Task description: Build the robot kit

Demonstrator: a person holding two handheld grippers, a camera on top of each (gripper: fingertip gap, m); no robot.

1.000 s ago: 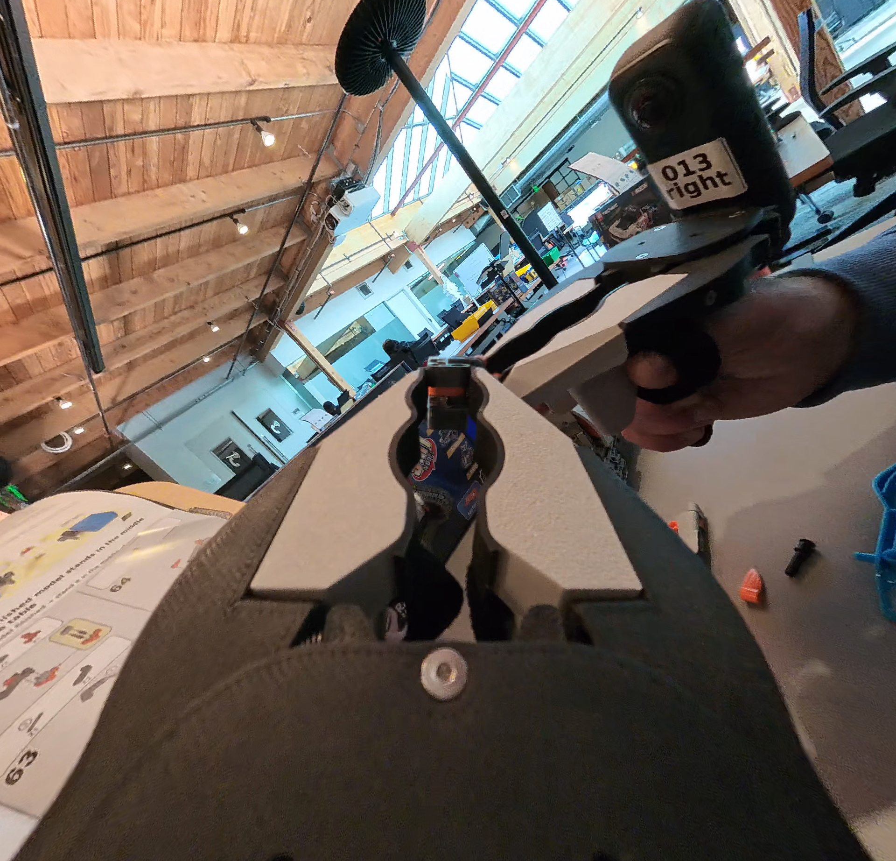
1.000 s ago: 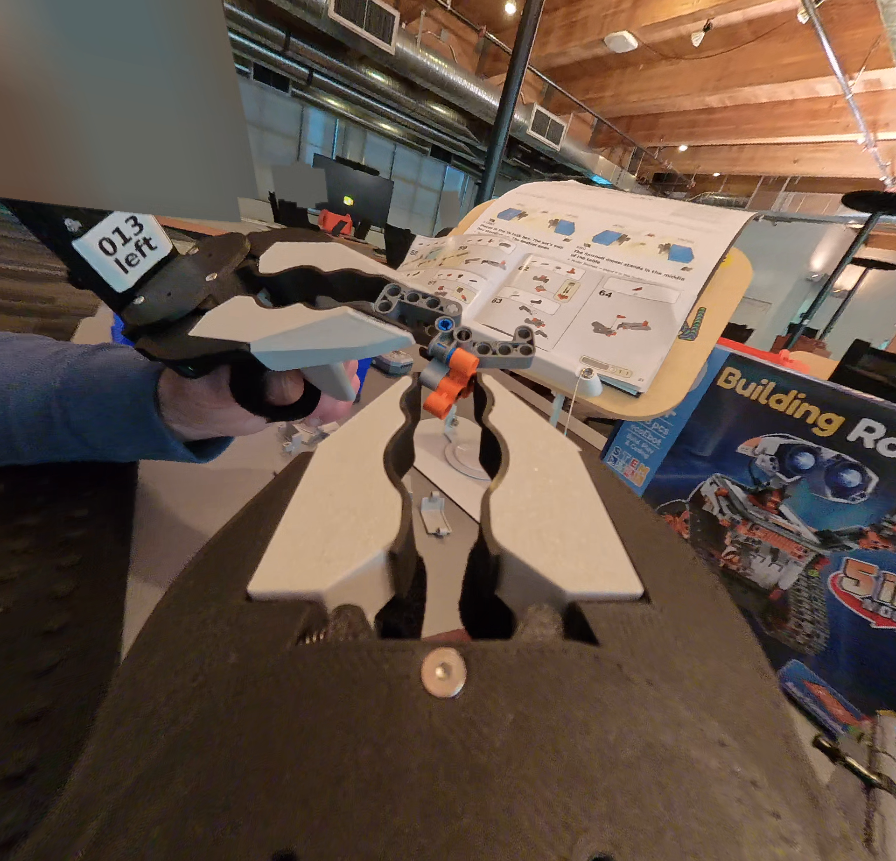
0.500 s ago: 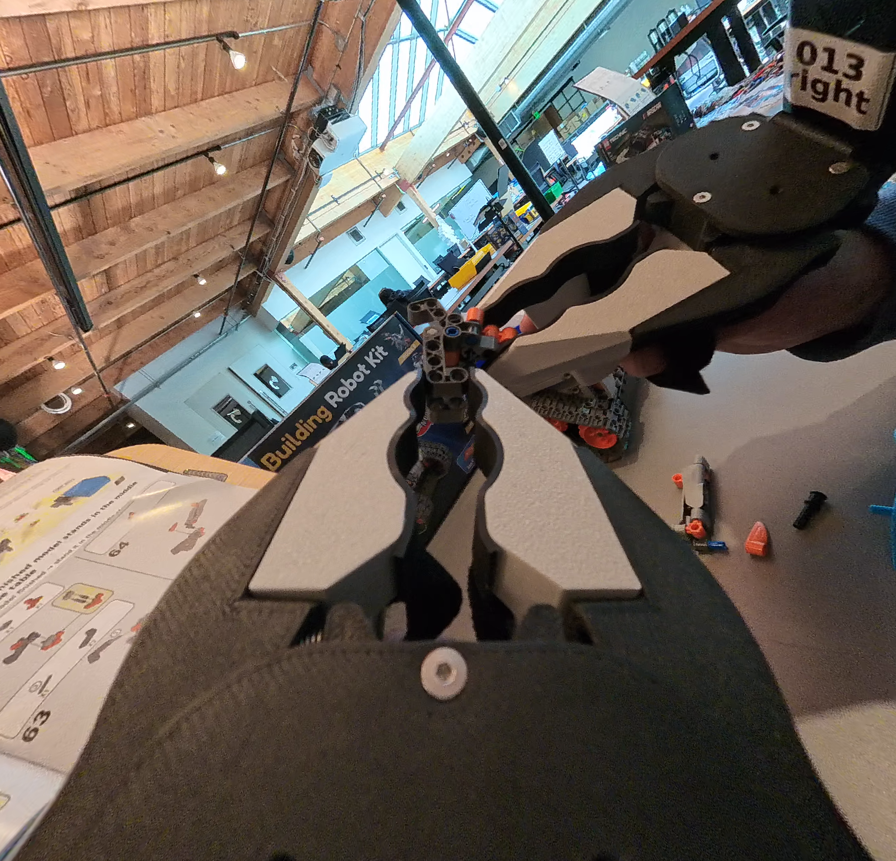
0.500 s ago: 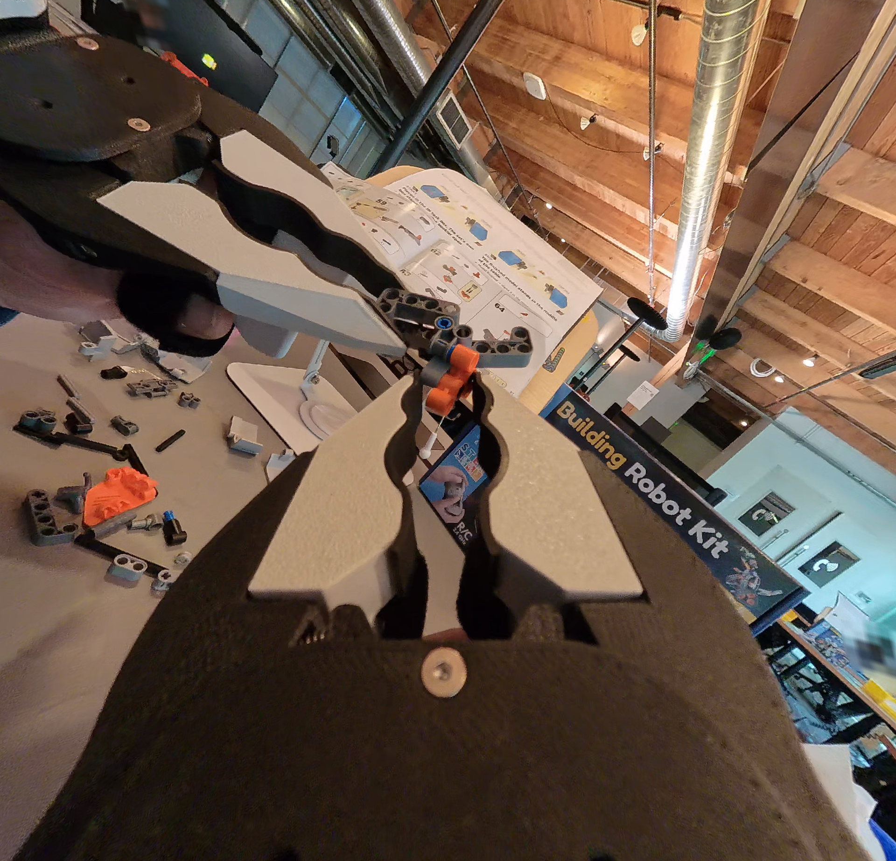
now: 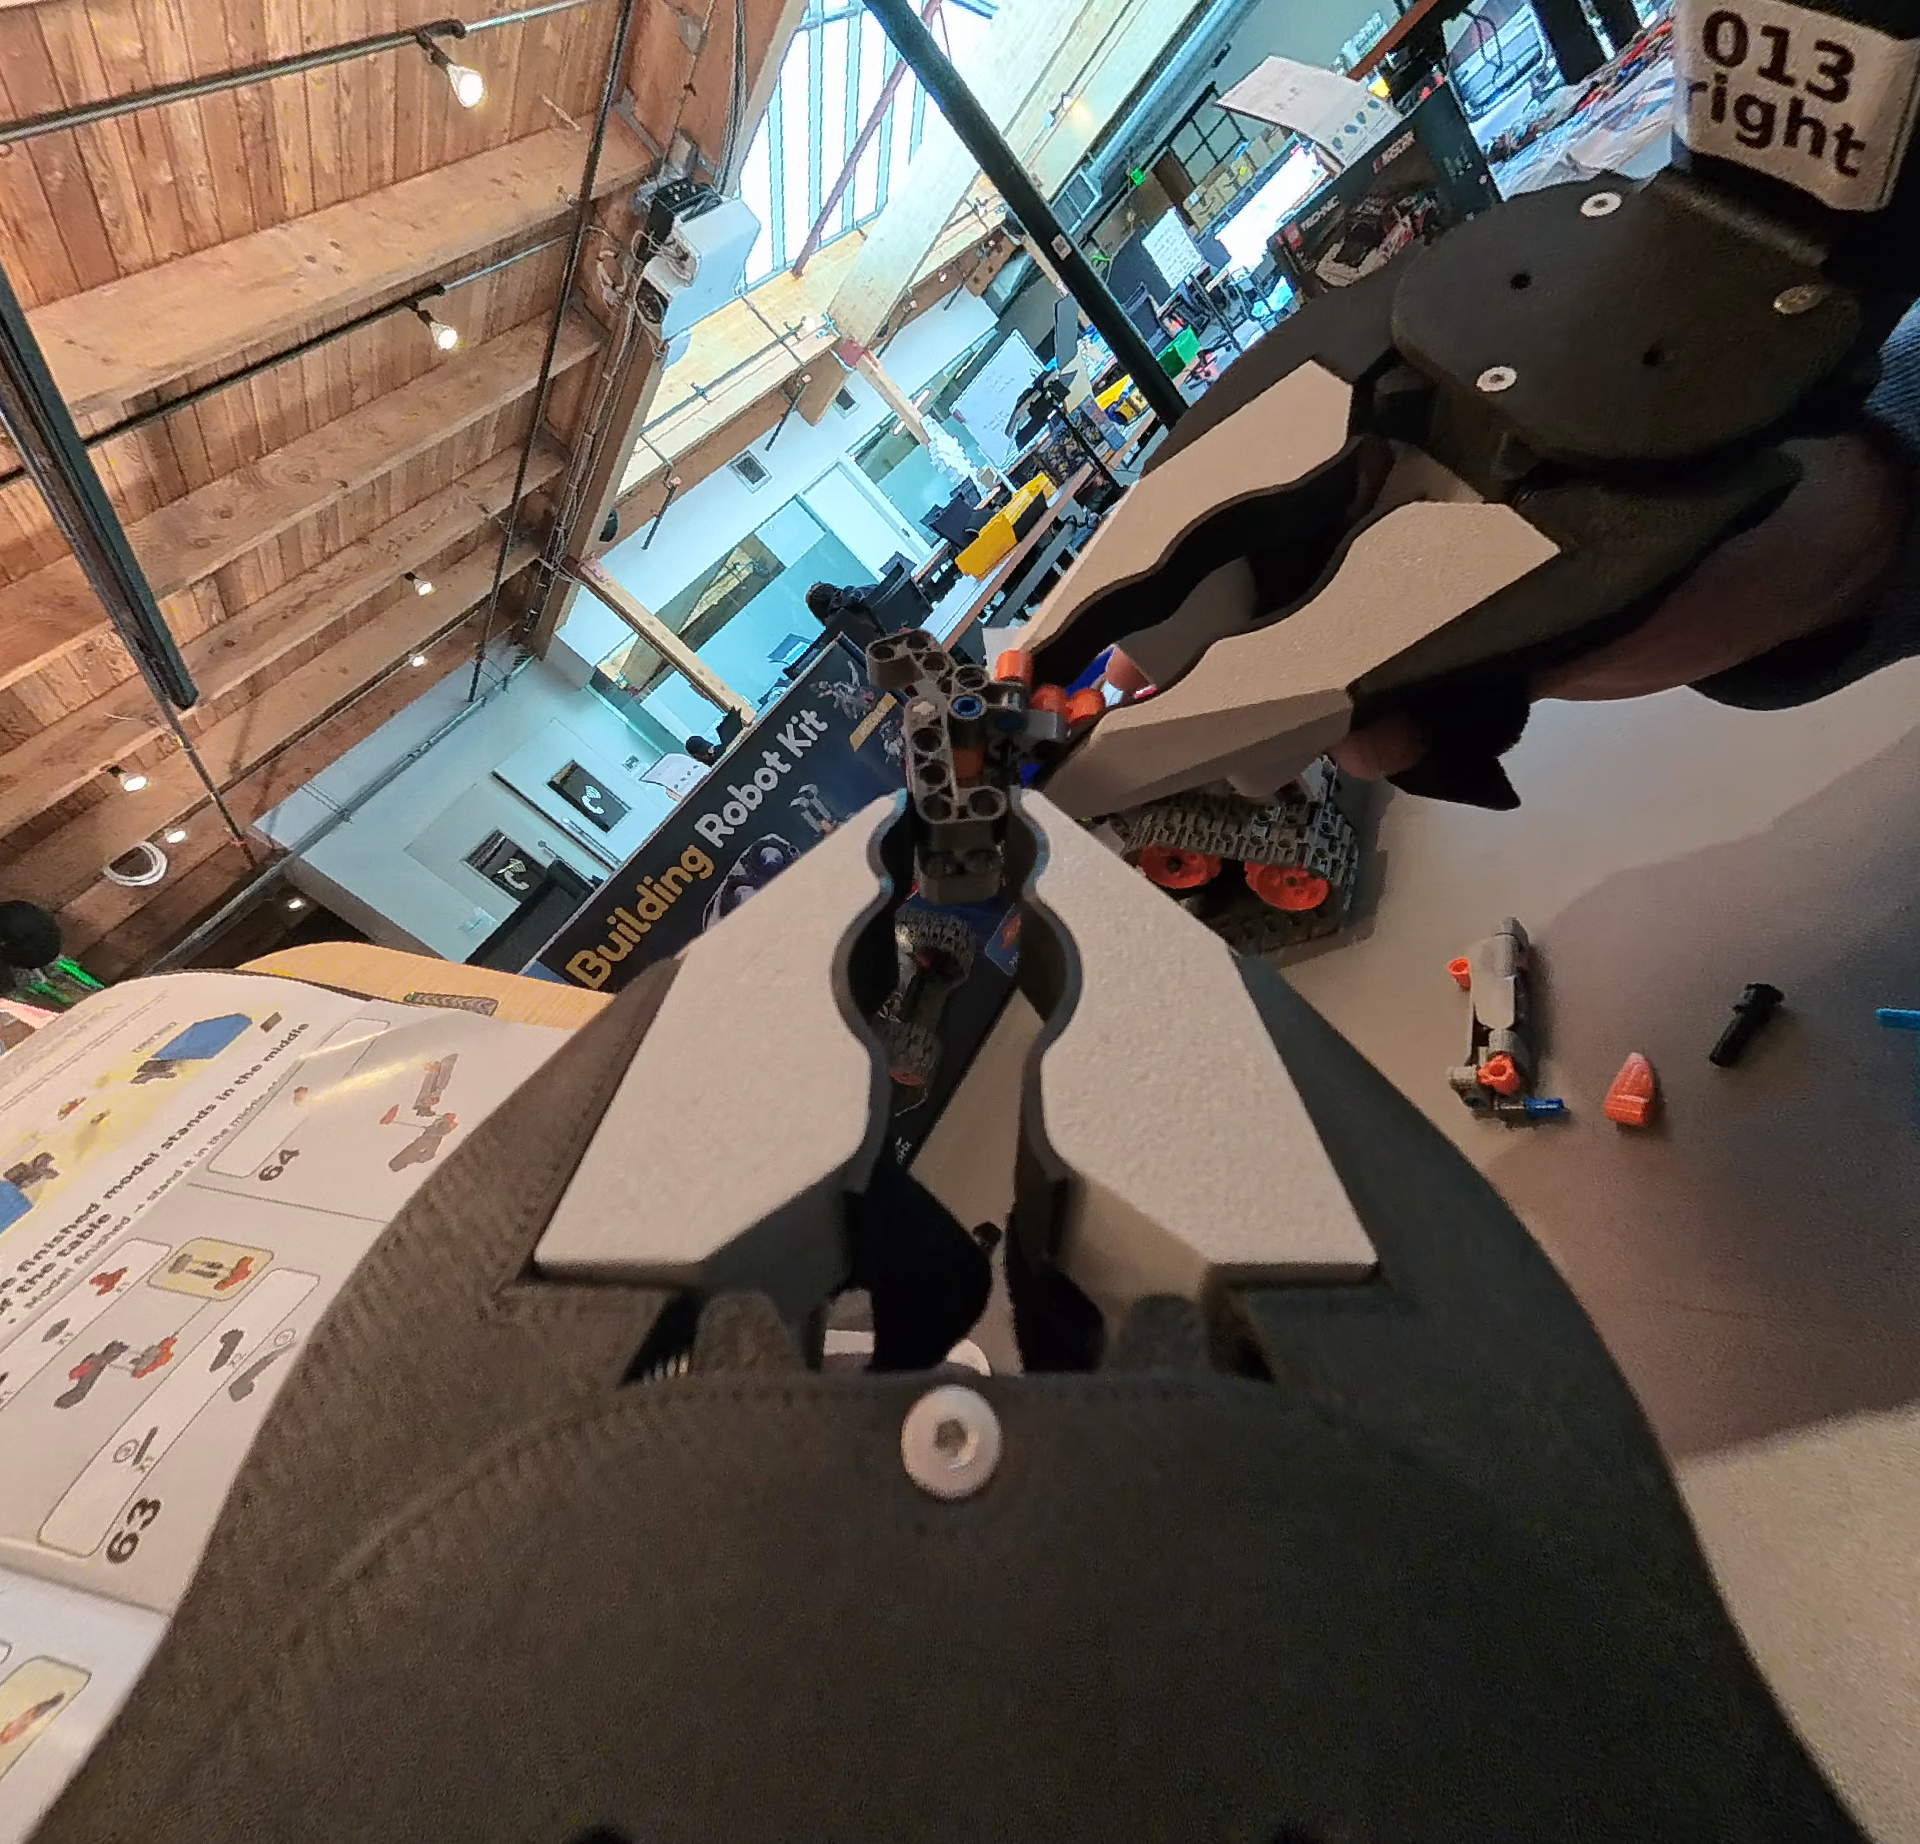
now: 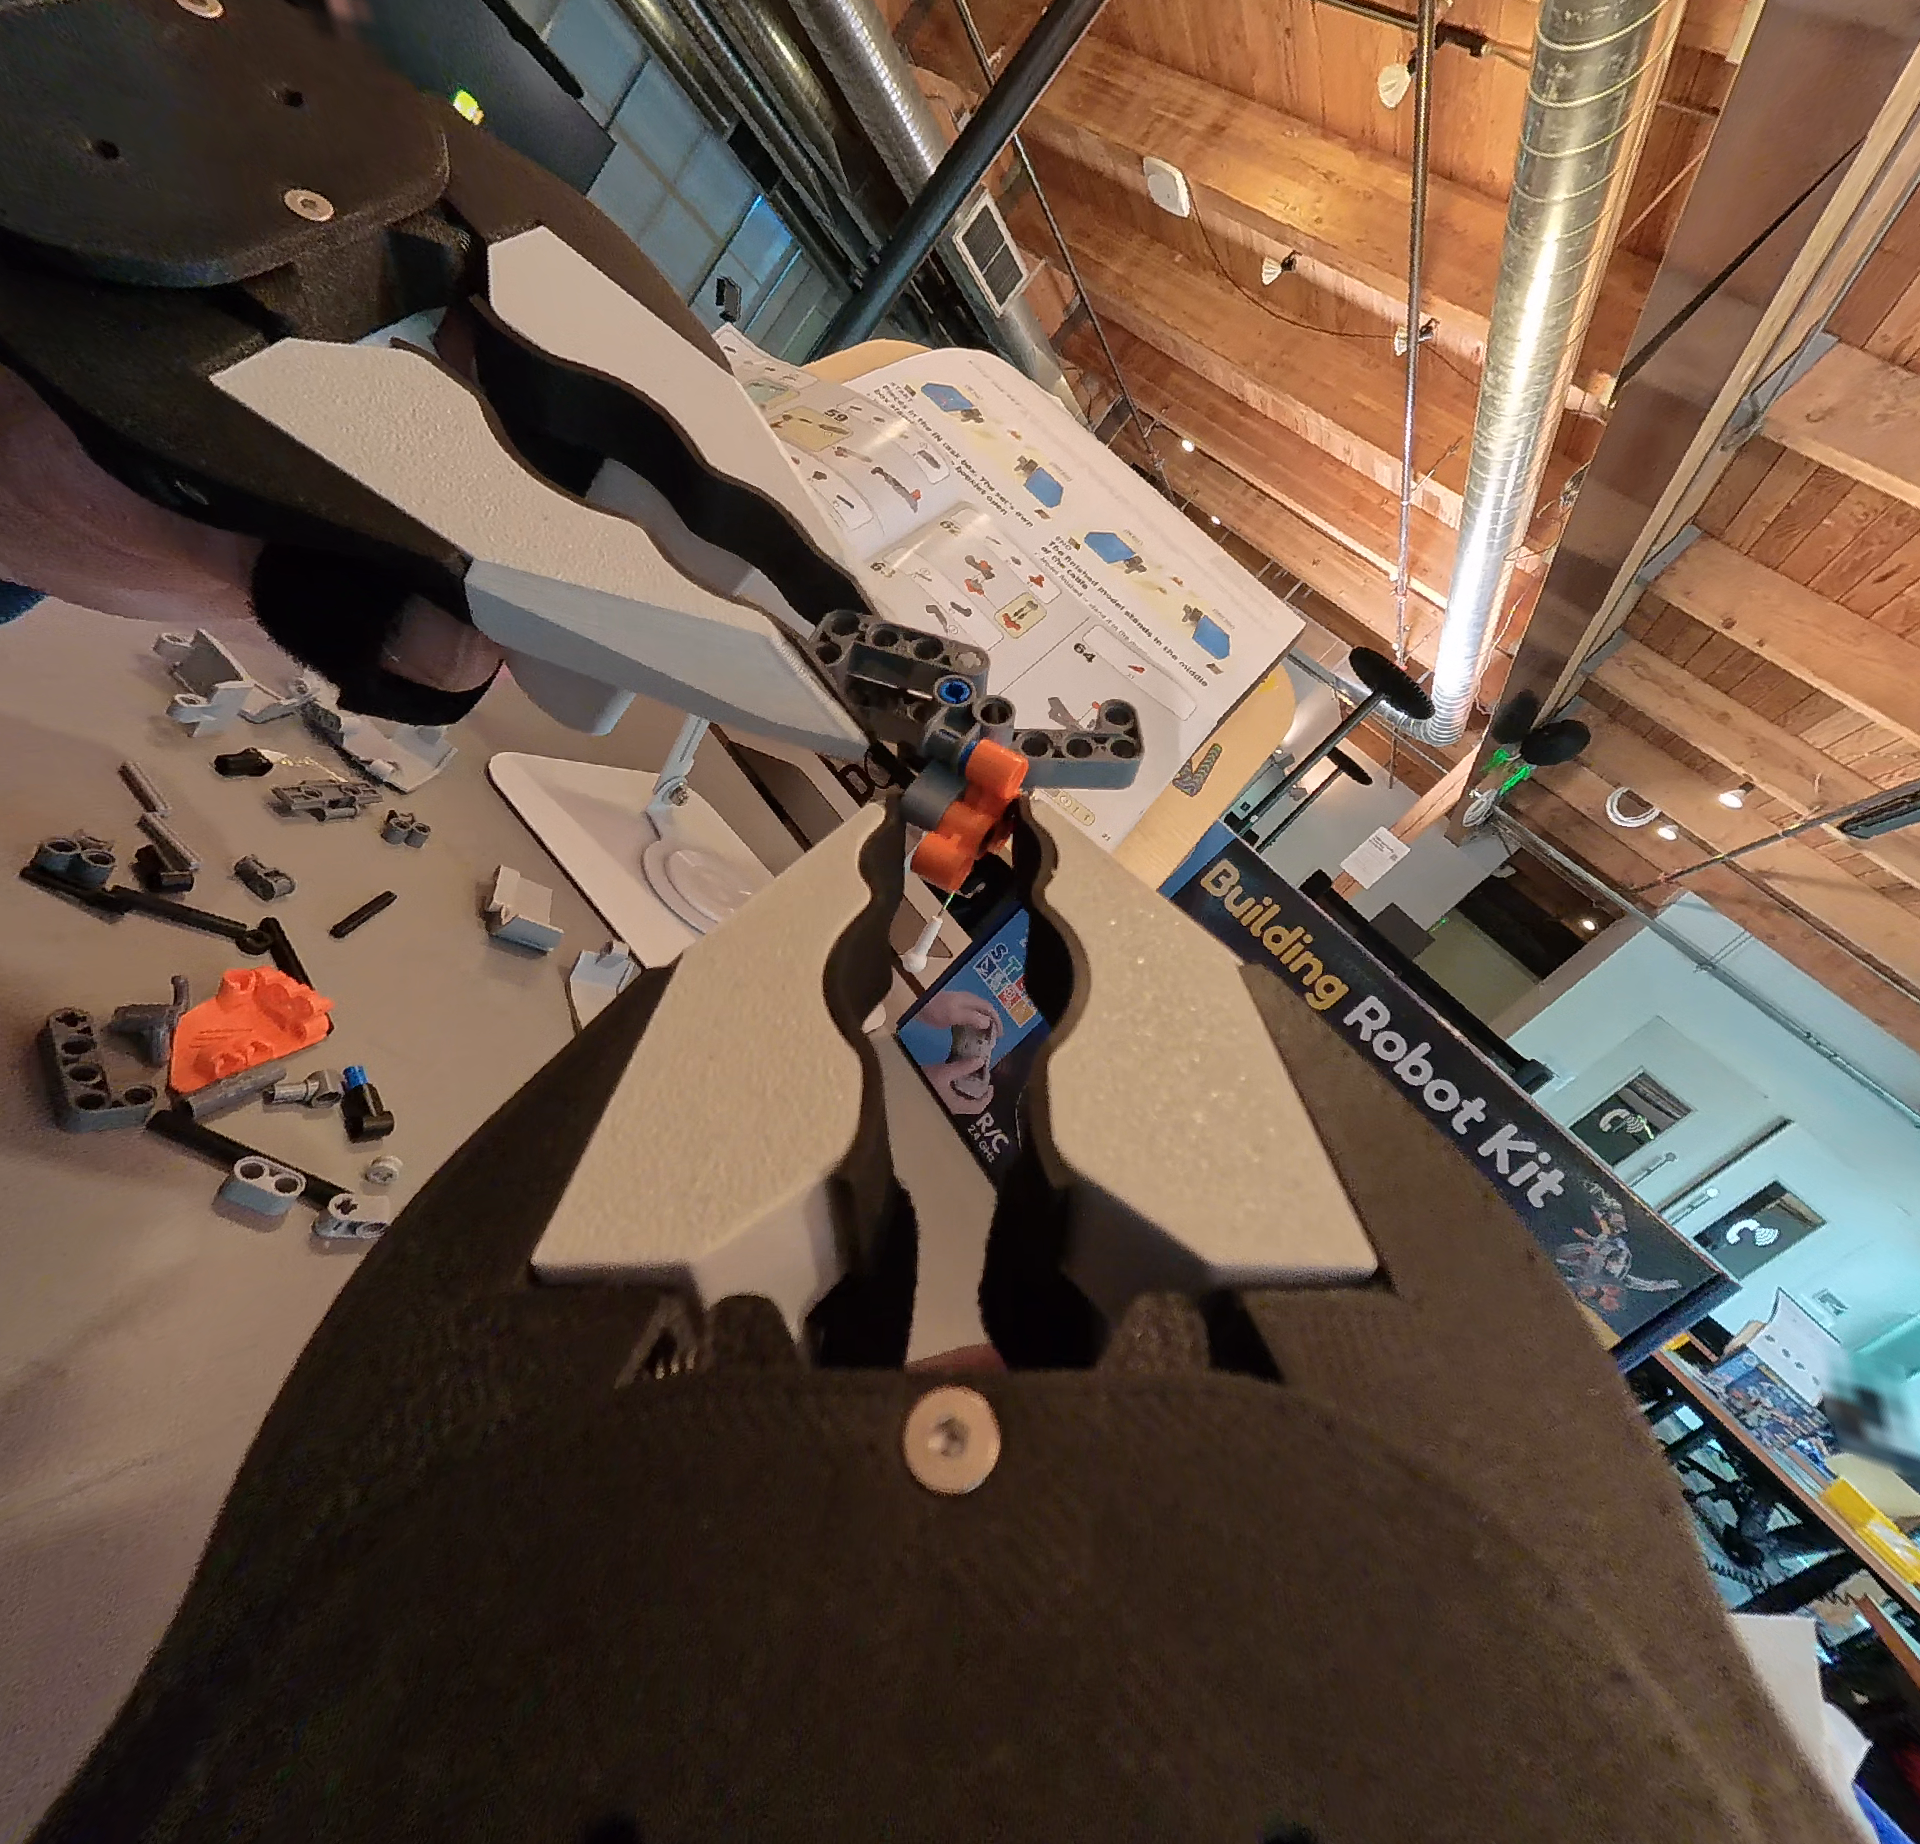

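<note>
While both grippers are raised above the table, they meet on one small brick assembly held in the air.

Left gripper (image 5: 951,828): at frame centre of the left wrist view, its jaws are closed on the dark grey beam end of the brick assembly (image 5: 951,755), which stands up from between the tips.

Right gripper (image 6: 961,828): at frame centre of the right wrist view, its jaws are clamped on the orange connector at the underside of the same brick assembly (image 6: 961,745); in the left wrist view it enters from the upper right, tips touching the assembly.

Assembly: grey perforated beams joined with a blue pin and orange pieces, off the table, gripped from two sides at once.

Table (image 6: 125,1379): lower left of the right wrist view, scattered with loose grey and black parts (image 6: 156,859) and an orange shell piece (image 6: 244,1025).

Right side of the left wrist view: a small grey sub-assembly (image 5: 1496,1036), an orange cone (image 5: 1629,1103) and a black pin (image 5: 1743,1020) lie apart on the table.

Tracked model (image 5: 1236,844): grey treads with orange wheels, just past the right gripper's tips.

Kit box (image 6: 1455,1077): dark blue, beyond the grippers, right of centre.

Instruction booklet (image 6: 1039,547): open on a stand, behind the assembly.

Ceiling (image 6: 1299,184): wooden beams with metal ducts, farthest off.
</note>
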